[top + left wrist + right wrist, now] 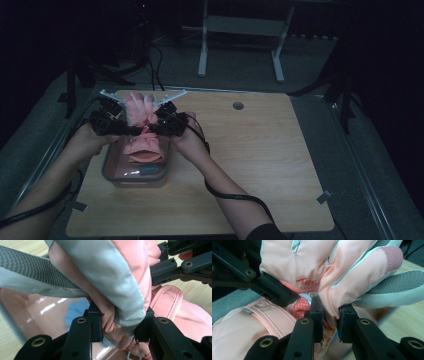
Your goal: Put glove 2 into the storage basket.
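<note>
Here, a pink glove (141, 131) is being held above a box (136, 172) near the worktop's (260, 165) left side. It is being clamped at each side by a tool: the left tool (119, 322) is pinched on one edge, the right tool (329, 320) on the opposite edge by the cuff. The glove is probably being kept spread and steady this way so that it can be lowered into the box.
</note>
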`<state>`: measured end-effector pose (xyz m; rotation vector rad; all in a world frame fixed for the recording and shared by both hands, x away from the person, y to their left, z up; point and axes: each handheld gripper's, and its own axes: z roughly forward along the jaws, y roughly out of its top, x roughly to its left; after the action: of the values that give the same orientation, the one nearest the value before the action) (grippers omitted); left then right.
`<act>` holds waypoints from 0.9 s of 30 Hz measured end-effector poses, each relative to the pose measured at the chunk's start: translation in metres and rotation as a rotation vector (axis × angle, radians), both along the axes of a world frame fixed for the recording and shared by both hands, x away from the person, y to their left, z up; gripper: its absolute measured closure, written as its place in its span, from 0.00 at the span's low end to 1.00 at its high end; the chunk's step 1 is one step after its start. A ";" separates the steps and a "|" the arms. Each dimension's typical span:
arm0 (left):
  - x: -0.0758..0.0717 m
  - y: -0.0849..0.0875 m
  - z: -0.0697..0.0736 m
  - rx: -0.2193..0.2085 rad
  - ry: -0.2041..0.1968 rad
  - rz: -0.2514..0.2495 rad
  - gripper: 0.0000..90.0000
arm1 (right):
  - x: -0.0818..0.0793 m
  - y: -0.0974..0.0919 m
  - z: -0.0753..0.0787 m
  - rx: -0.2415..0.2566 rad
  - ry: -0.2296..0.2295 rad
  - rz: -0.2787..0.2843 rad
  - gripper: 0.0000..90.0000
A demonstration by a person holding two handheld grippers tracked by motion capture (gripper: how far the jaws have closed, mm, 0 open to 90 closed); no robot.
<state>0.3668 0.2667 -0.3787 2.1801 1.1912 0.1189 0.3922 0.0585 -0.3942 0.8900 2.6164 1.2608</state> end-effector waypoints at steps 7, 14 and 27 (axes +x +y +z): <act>0.003 0.012 -0.025 0.002 0.039 0.005 0.73 | 0.001 0.018 -0.023 -0.002 0.035 -0.003 0.85; 0.011 0.010 -0.055 -0.006 0.095 -0.009 0.73 | 0.005 0.018 -0.052 -0.039 0.082 -0.021 0.85; 0.012 0.009 -0.098 -0.032 0.158 0.000 0.71 | 0.003 0.019 -0.088 -0.116 0.125 -0.023 0.84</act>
<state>0.3785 0.2755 -0.4766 2.1941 1.2707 -0.0735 0.3956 0.0778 -0.4823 1.0063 2.7332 1.0675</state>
